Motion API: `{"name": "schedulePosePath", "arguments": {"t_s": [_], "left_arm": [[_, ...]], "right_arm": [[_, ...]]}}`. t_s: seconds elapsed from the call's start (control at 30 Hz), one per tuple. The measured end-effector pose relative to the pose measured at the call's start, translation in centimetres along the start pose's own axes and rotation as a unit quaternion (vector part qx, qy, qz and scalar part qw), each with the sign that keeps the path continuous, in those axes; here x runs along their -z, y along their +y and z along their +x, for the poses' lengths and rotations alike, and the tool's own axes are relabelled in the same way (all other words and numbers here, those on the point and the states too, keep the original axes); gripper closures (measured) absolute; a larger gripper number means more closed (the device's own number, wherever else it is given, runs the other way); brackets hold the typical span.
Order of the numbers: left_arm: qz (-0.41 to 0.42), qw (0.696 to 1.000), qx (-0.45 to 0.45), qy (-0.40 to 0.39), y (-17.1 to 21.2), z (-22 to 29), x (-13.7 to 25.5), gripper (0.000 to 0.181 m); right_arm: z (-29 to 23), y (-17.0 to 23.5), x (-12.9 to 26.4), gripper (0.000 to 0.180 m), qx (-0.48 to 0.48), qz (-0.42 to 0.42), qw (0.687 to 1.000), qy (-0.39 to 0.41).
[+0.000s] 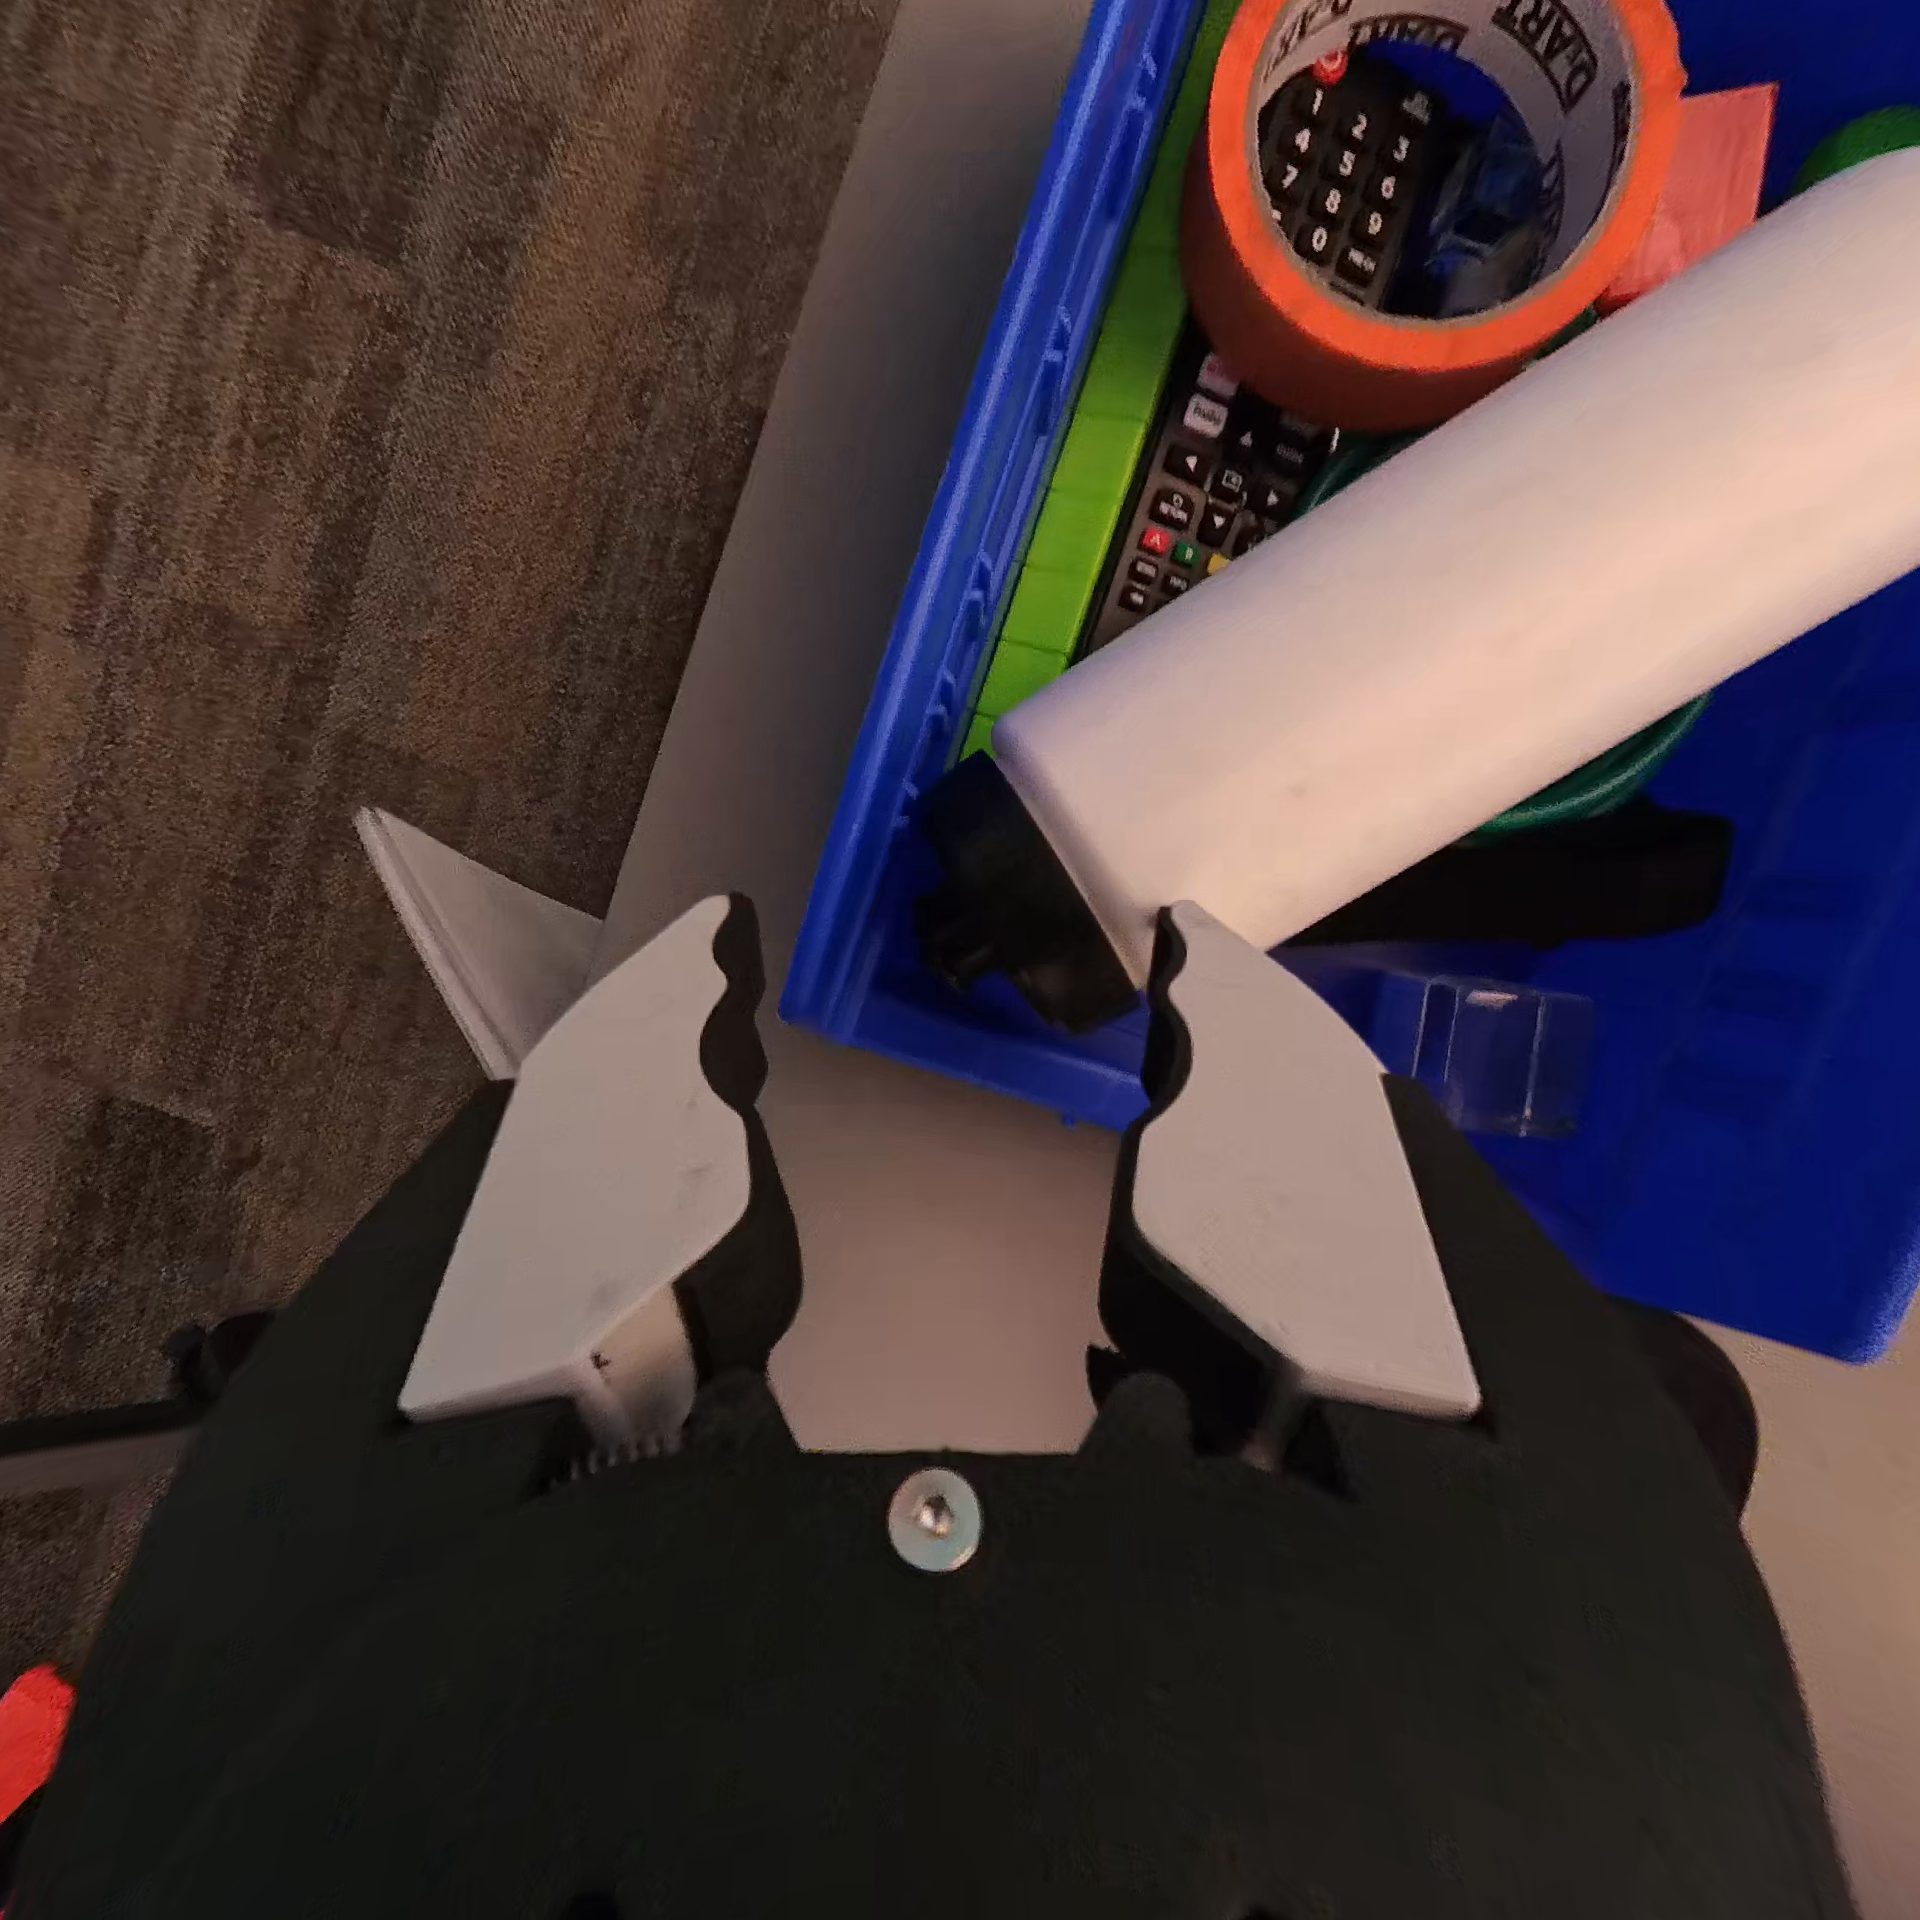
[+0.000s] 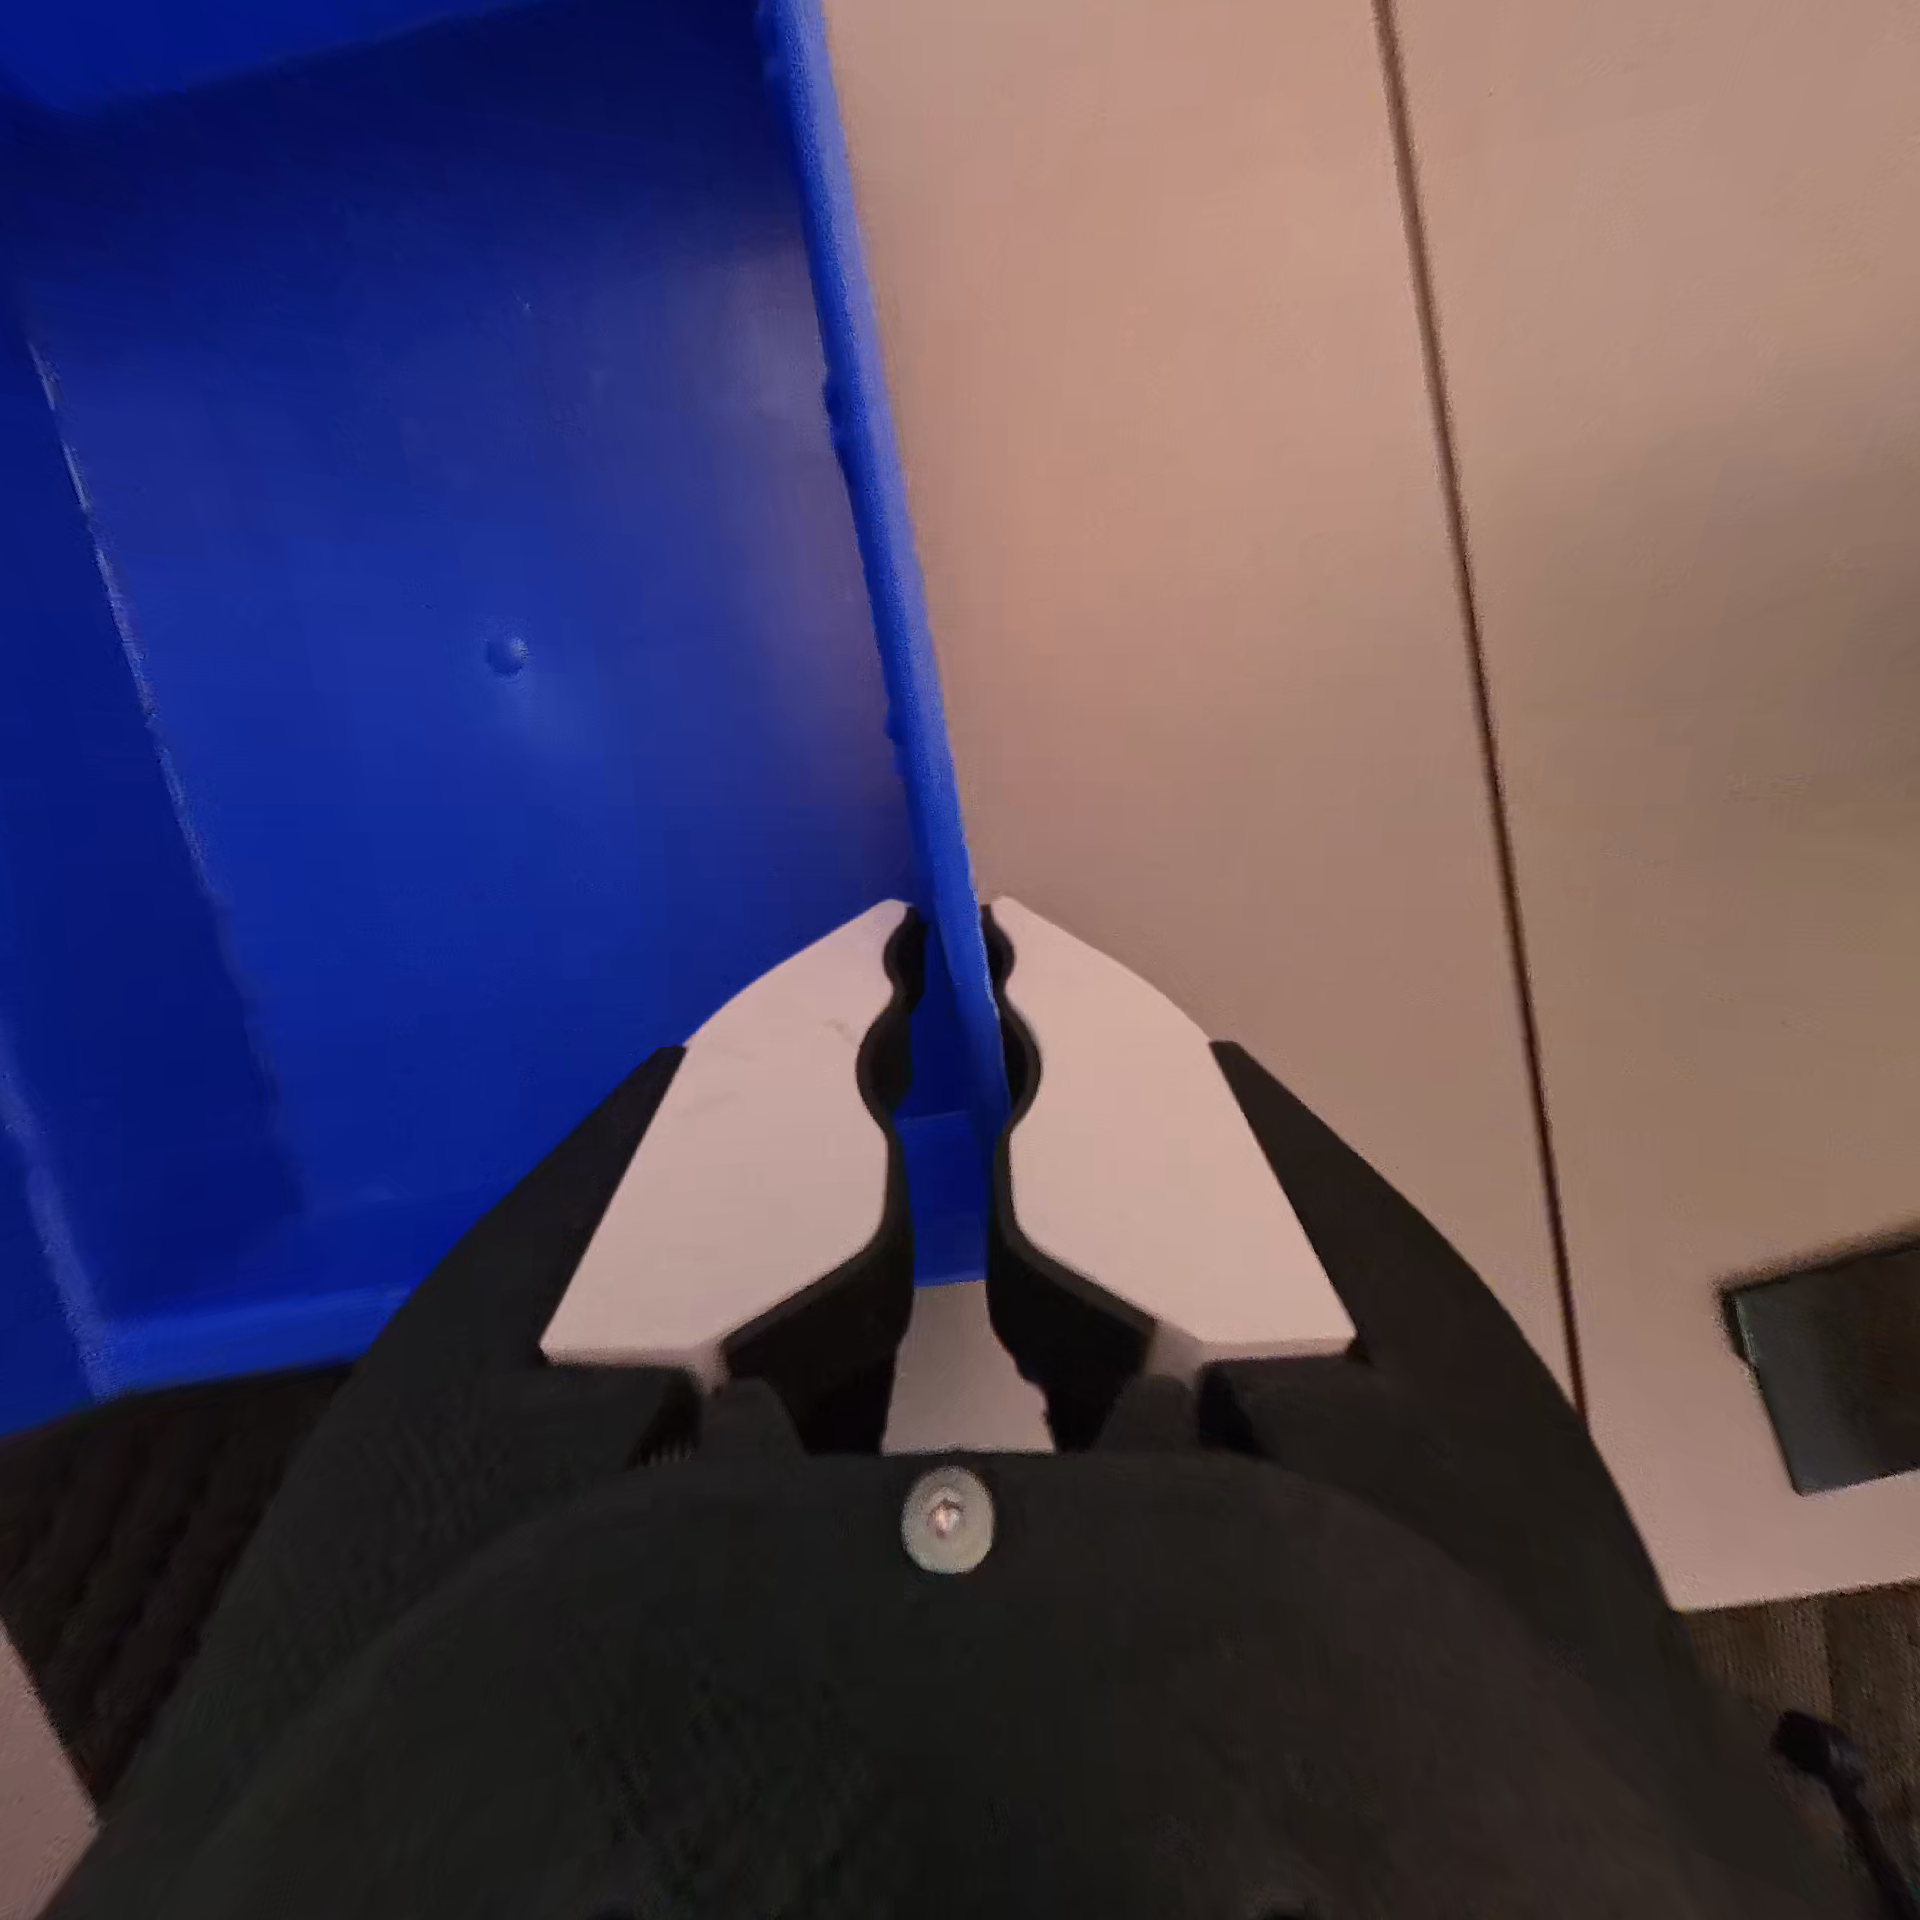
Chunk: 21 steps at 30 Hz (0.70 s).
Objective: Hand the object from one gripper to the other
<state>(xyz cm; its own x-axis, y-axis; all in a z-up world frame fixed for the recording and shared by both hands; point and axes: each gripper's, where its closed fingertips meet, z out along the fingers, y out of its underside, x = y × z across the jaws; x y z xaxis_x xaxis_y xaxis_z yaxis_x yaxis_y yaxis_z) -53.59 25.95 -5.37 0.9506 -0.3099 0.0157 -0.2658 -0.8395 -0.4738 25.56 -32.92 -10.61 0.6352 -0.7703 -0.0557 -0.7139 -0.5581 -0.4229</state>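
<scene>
While right gripper (image 2: 948, 920) straddles bin wall (image 2: 883, 582), left gripper (image 1: 951, 925) gapes.

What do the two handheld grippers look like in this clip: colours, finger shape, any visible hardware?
Both look alike. The left gripper and right gripper have matte black bodies, pale grey wedge-shaped fingers lined with wavy black pads, and a silver screw centred on the body. No cables or sleeves show clearly.

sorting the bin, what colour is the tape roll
Orange, with a pale printed inner core; the tape roll shows best in the left wrist view.
</scene>
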Motion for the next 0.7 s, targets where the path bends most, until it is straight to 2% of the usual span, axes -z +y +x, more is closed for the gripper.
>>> {"name": "schedulePosePath", "arguments": {"t_s": [0.1, 0.2, 0.3, 0.5, 0.53, 0.57, 0.63, 0.7], "left_arm": [[0.002, 1.0, 0.003, 0.014, -0.1, 0.2, -0.1, 0.114], [0.02, 0.999, 0.01, -0.028, -0.5, -1.4, 0.5, 0.126], [0.059, 0.998, 0.037, -0.006, -1.7, -1.9, 0.4, 0.138], [0.029, 0.999, 0.03, 0.019, -1.6, -1.3, -2.8, 0.144], [0.031, 0.999, 0.032, 0.03, -1.8, -1.0, -3.1, 0.154], [0.03, 0.999, 0.031, 0.029, -1.7, -1.1, -3.2, 0.154], [0.023, 0.999, 0.005, 0.022, -1.3, -1.2, -3.4, 0.167], [0.013, 0.999, -0.005, 0.043, -0.9, -0.6, -3.2, 0.17]], "right_arm": [[-2.2, 0.6, 0.0, 0.171, 0.021, -0.017, 0.998, -0.049], [-4.1, 1.2, 0.1, 0.171, 0.054, -0.044, 0.995, -0.071], [-5.0, 1.4, 0.0, 0.171, 0.083, -0.063, 0.993, -0.053], [-5.9, 1.1, -0.2, 0.171, 0.096, -0.071, 0.992, -0.047], [-6.1, 1.0, -0.3, 0.171, 0.097, -0.07, 0.992, -0.05], [-6.3, 1.0, -0.3, 0.171, 0.098, -0.071, 0.991, -0.053], [-6.8, 1.0, -0.3, 0.171, 0.101, -0.073, 0.99, -0.063], [-7.4, 1.1, -0.4, 0.171, 0.113, -0.078, 0.988, -0.066]]}}
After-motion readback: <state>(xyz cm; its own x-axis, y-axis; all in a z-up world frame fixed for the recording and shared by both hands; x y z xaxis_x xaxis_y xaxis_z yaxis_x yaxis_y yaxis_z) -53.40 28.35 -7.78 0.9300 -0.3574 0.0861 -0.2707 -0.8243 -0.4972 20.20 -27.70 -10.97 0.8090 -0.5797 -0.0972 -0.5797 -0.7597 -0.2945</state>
